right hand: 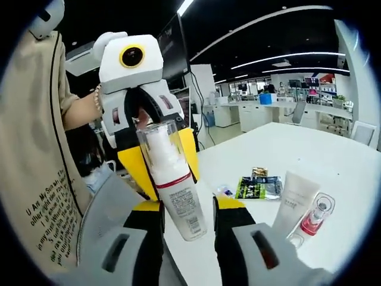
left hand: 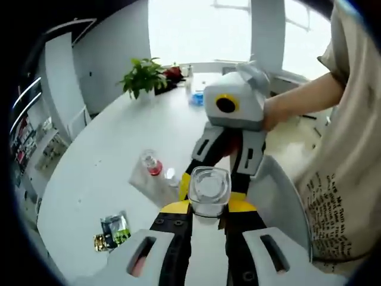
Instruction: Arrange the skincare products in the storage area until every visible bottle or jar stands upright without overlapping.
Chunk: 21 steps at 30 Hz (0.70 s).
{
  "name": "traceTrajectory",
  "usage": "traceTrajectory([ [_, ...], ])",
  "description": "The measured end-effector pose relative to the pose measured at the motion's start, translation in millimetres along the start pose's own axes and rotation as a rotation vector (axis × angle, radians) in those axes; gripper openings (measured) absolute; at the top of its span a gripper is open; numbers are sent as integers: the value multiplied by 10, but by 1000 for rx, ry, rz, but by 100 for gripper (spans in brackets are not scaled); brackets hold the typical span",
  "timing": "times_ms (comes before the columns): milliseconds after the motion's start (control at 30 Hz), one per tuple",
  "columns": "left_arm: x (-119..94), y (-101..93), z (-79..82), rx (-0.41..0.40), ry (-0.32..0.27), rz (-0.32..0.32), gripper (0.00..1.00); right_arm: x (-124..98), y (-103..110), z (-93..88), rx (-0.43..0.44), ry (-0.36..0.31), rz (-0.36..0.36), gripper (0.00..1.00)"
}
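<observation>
Held up off the white table [right hand: 333, 149], a pump bottle [right hand: 172, 185] with a clear cap and a red band is sitting between both pairs of jaws. In the right gripper view the right gripper [right hand: 187, 217] is pinching the labelled lower body while the left gripper [right hand: 158, 158] is closing on the capped upper part from the far side; in the left gripper view the left gripper [left hand: 208, 208] is showing the cap end-on. This looks like a hand-to-hand transfer or a re-grip before standing the bottle up. Farther right on the table a white tube [right hand: 293, 199] and a small red-filled bottle [right hand: 314, 220] are lying flat beside a dark sachet [right hand: 259, 186]. Next, one gripper needs to let go and the other to set the bottle upright, clear of them.
</observation>
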<state>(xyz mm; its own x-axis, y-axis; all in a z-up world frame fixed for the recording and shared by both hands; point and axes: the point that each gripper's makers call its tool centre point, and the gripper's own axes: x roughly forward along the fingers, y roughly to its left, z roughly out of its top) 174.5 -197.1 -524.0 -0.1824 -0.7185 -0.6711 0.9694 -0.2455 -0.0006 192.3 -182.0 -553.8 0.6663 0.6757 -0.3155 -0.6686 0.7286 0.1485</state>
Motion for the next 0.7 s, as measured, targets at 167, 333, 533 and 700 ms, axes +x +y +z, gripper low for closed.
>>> traceTrajectory([
  [167,132,8,-124,-11,23,-12,17,-16,-6,-175,3,46,-36,36],
  [333,232,49,-223,-11,42,-12,17,-53,-45,-315,16,80,-80,44],
  [533,395,120,-336,-22,58,-6,17,-111,-71,-469,38,118,-141,54],
  [700,579,180,-465,-32,80,-3,17,-178,-81,-560,64,127,-190,58],
])
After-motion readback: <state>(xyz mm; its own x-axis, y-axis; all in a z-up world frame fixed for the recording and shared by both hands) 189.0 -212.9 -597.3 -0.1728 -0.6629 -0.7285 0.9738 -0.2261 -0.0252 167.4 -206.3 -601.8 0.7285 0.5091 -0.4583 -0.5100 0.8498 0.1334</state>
